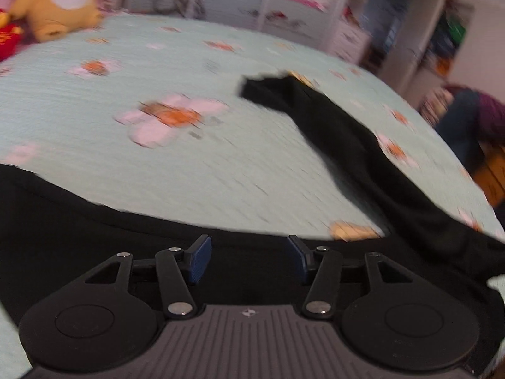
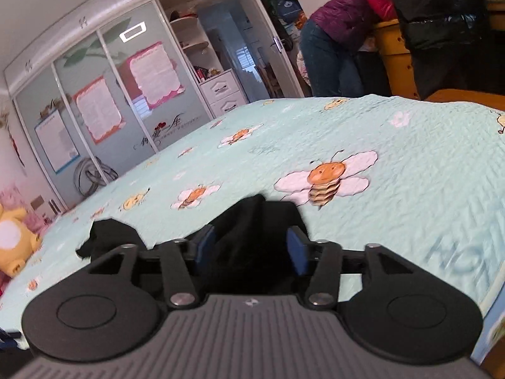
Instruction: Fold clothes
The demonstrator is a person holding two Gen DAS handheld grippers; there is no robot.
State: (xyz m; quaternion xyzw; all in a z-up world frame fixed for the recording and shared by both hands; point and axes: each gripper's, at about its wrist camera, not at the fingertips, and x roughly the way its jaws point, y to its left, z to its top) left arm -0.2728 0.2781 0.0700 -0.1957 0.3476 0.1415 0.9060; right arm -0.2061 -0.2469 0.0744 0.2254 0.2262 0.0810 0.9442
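Folding looks barely begun to us: the black garment (image 1: 341, 145) lies loosely strewn on the bee-print bedspread (image 1: 94, 164), one long limb trailing, with our left tongs (image 1: 249, 260) and right tongs (image 2: 251, 249) parted, gripping nothing.

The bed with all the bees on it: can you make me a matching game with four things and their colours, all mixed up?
Things:
1. garment lying on the bed
2. plush toy at the far corner
3. bedspread
4. pads on the left gripper's fingers

Colours:
A. pale green with bees and white flowers
B. blue
C. black
D. yellow with a white patch

Right pairs: 1-C, 2-D, 3-A, 4-B
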